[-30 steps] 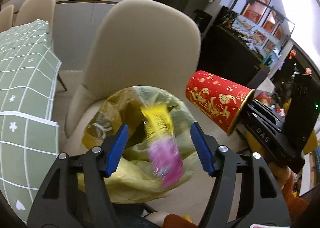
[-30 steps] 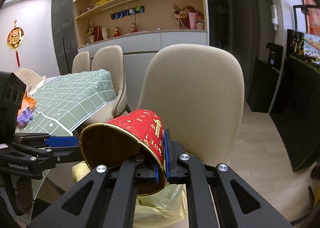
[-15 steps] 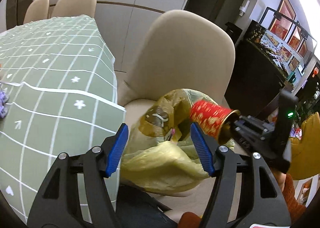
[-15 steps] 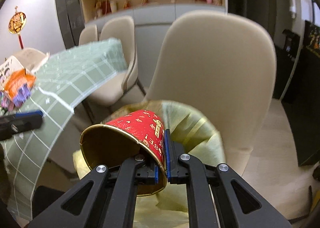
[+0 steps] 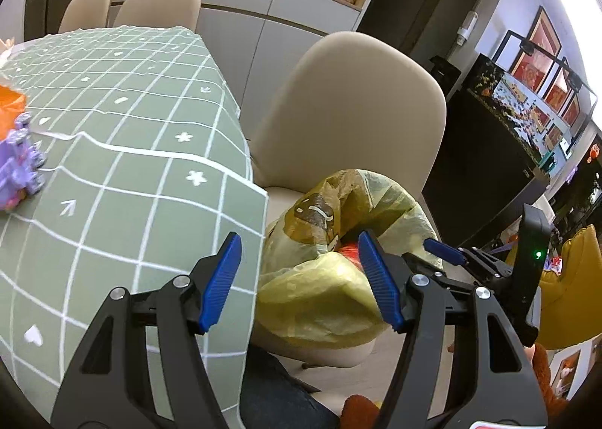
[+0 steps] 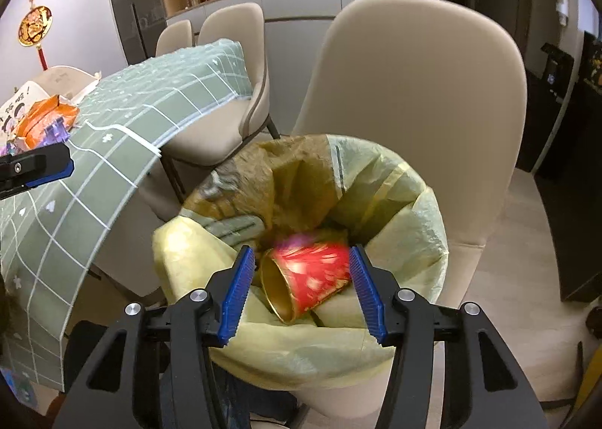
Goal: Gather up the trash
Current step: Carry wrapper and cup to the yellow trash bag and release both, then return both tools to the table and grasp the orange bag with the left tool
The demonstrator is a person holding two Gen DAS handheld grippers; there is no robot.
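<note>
Left wrist view: left hand-held gripper [image 5: 301, 278] at bottom centre, blue pads spread apart, nothing between them but the view of a yellow trash bag [image 5: 338, 278] sitting on a beige chair [image 5: 357, 109] at centre frame. Inside the bag's mouth, a sliver of red cup [image 5: 348, 251], mostly hidden by the right pad. Bench under a green checked cloth [image 5: 113, 165] filling the left half; a purple toy [image 5: 19, 173] at the left edge. Right hand-held gripper [image 5: 444, 252] entering from the lower right, one blue pad reaching over the bag's rim.

Right wrist view: right hand-held gripper [image 6: 301, 286] at bottom centre, jaws opening, pads clear of the red cup [image 6: 306, 278], which lies on its side between them, blurred, gold mouth turned to the lower left, down in the open trash bag [image 6: 395, 210]. Beige chair [image 6: 414, 90] rising behind the bag in the upper right. Green-clothed bench [image 6: 131, 128] across the left, an orange packet [image 6: 45, 116] at the far left edge. A pad of the left hand-held gripper [image 6: 37, 165] poking in at mid-left; jaw state there impossible to tell.
</note>
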